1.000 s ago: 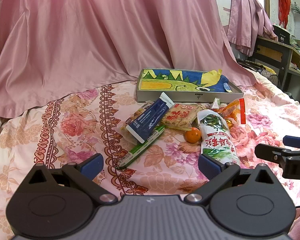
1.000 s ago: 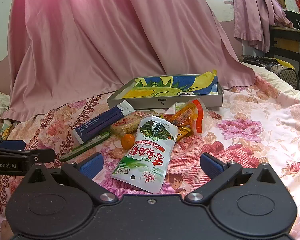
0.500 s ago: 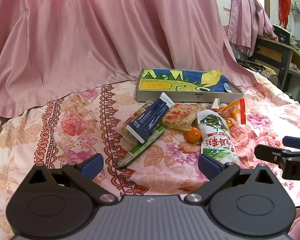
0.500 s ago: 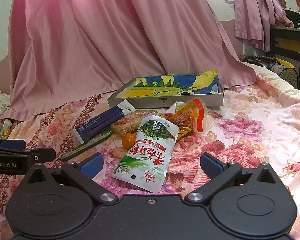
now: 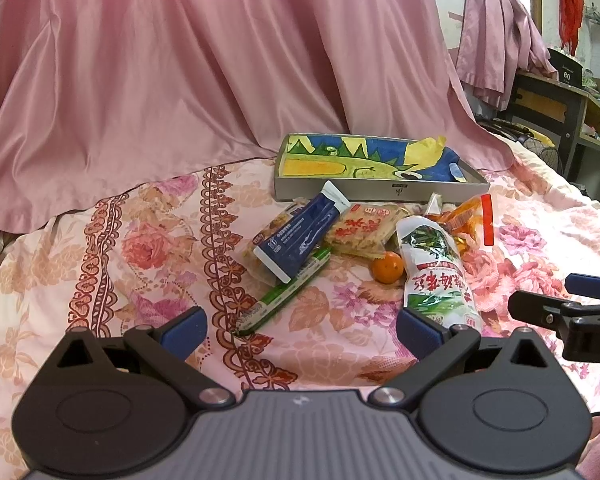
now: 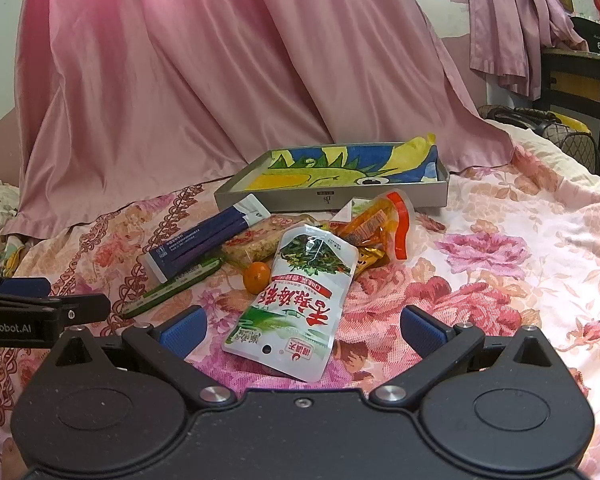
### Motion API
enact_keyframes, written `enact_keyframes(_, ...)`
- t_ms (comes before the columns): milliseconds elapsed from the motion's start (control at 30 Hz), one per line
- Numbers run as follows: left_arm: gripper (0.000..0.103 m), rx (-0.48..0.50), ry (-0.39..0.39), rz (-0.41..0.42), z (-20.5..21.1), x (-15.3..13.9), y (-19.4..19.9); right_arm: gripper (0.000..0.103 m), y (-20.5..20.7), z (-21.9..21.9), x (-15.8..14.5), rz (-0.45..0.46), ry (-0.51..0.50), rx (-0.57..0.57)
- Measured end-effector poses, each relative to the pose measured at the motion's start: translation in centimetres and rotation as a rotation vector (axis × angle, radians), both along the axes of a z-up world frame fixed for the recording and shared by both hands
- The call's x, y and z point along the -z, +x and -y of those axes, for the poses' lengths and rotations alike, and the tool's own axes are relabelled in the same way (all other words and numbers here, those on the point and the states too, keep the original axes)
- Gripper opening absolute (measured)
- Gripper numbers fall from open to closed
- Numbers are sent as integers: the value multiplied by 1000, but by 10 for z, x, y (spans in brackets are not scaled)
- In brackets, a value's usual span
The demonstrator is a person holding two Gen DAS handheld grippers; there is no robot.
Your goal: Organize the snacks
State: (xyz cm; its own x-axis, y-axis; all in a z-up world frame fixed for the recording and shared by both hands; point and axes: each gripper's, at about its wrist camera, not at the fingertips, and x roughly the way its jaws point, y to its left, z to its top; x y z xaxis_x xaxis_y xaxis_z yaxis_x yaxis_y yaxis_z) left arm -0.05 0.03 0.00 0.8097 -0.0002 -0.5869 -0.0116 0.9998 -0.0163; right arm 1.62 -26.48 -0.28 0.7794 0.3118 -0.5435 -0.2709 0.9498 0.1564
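Note:
A pile of snacks lies on the floral bedspread in front of a grey tray with a colourful dragon drawing inside. The pile holds a white-green pouch, a small orange, a dark blue tube pack, a green stick pack, a cracker pack and an orange candy bag. My left gripper is open and empty, short of the green stick. My right gripper is open and empty, with the pouch's near end between its fingers.
A pink satin curtain hangs behind the tray. A dark wooden desk with a draped pink cloth stands at the far right. Floral bedspread stretches right of the pile.

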Motion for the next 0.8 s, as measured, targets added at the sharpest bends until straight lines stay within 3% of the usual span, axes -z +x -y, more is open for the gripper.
enact_keyframes(367, 103, -22, 10, -39, 0, 6, 5, 102, 9, -4, 6, -60, -58, 29)
enact_keyframes(800, 103, -39, 7, -169, -6, 19, 30, 102, 25, -6, 13, -128, -85, 40)
